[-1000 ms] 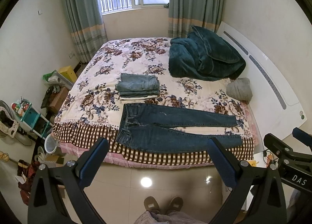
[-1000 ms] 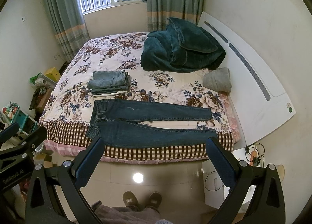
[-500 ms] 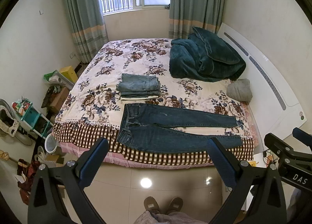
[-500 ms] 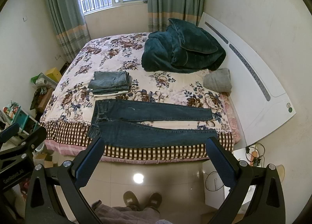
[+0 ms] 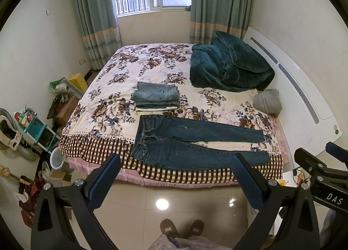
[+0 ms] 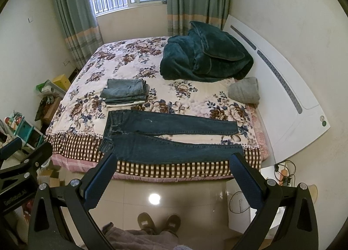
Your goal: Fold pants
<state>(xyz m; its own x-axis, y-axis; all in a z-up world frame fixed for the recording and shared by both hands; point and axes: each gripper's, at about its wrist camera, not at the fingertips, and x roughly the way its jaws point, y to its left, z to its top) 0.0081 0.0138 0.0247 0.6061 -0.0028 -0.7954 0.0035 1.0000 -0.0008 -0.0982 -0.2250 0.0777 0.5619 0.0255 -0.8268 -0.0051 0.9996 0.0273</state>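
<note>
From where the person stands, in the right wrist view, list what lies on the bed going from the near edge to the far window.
dark jeans laid flat → stack of folded jeans → teal blanket

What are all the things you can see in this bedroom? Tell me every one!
dark jeans: one pair, dark blue, laid flat along the bed's near edge, legs pointing right
folded jeans stack: one pile, lighter blue, just behind the dark jeans
blanket: one, teal, heaped at the bed's far right
grey bundle: one, grey, by the headboard
bed: one, floral cover with checked border
headboard: one, white, right side
curtains: two, grey-green, beside the window
slippers: two, brown, on the tiled floor
left gripper: black, blue pads, jaws open
right gripper: same, jaws open
</note>
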